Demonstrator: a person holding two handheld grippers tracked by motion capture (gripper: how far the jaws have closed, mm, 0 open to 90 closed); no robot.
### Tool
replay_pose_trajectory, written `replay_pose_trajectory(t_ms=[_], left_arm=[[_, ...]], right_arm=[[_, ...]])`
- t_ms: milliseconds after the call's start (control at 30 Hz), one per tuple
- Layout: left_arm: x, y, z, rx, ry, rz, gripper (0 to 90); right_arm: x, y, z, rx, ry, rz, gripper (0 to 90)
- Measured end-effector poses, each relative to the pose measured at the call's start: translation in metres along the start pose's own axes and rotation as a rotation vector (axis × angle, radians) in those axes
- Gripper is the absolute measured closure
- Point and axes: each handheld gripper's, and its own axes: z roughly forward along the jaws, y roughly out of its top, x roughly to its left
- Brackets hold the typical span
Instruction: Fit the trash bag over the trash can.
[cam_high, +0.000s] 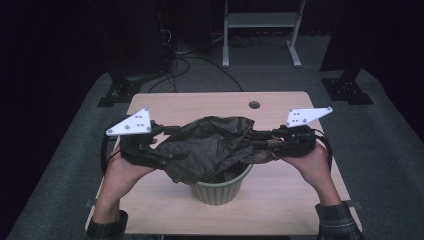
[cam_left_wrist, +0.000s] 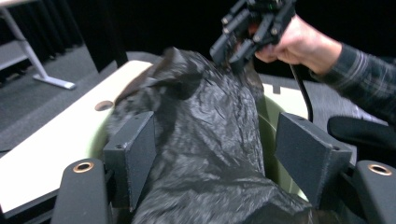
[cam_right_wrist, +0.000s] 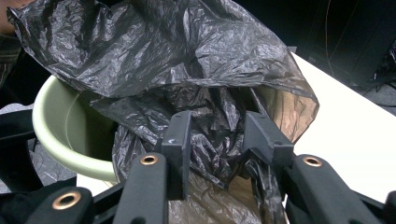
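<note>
Left claw (cam_high: 167, 150) sits at the left edge of the bag (cam_high: 212, 145), its jaws standing apart. In the left gripper view the black film runs up between the two pads (cam_left_wrist: 133, 149), and a gap shows on the right-hand side, so the pads do not appear to press on it.

Bag: a crumpled black plastic liner, bunched over the mouth of a pale green bin (cam_high: 220, 187) that stands on the desk (cam_high: 280, 200) near its front edge. The bag's long axis runs left to right, from one claw to the other, and part of it hangs down into the bin.

Right claw (cam_high: 257, 142) meets the bag's right edge. In the right gripper view its jaws are partly closed on a gathered fold of film (cam_right_wrist: 217, 140), which looks pinched between them.

Judged from this layout, the coming move turns on the bin rim (cam_right_wrist: 60, 149): the bag's edge lies above and inside it, and must be drawn outward on both sides to clear it. The left claw seems the freer one to take a new hold. A hole (cam_high: 254, 105) in the desk lies beyond the bin, well out of the way.
</note>
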Motion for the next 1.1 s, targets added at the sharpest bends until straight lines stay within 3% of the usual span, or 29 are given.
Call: replay_pose_trajectory(t_ms=[200,333,533,700,767,933,1100], left_arm=[[-0.003,-0.004,0.028,0.075,-0.008,0.014,28.5],[-0.001,-0.004,0.038,0.100,-0.012,0.015,28.6],[0.006,-0.002,0.048,0.120,-0.008,0.009,28.6],[0.008,0.000,0.053,0.128,-0.009,0.008,28.6],[0.009,0.002,0.056,0.135,-0.006,0.010,28.6],[0.010,0.004,0.064,0.137,-0.011,0.010,28.8],[0.011,0.004,0.069,0.144,-0.015,0.019,28.8]], right_arm=[[0.001,-0.002,0.002,-0.005,0.010,0.001,61.8],[0.004,0.001,0.006,-0.006,0.027,-0.006,63.1],[0.011,0.019,0.030,0.021,0.054,-0.035,63.9],[0.017,0.030,0.046,0.061,0.046,-0.061,66.1],[0.019,0.036,0.053,0.054,0.072,-0.066,66.0],[0.022,0.041,0.056,0.014,0.092,-0.087,87.1],[0.023,0.045,0.056,-0.022,0.130,-0.086,89.8]])
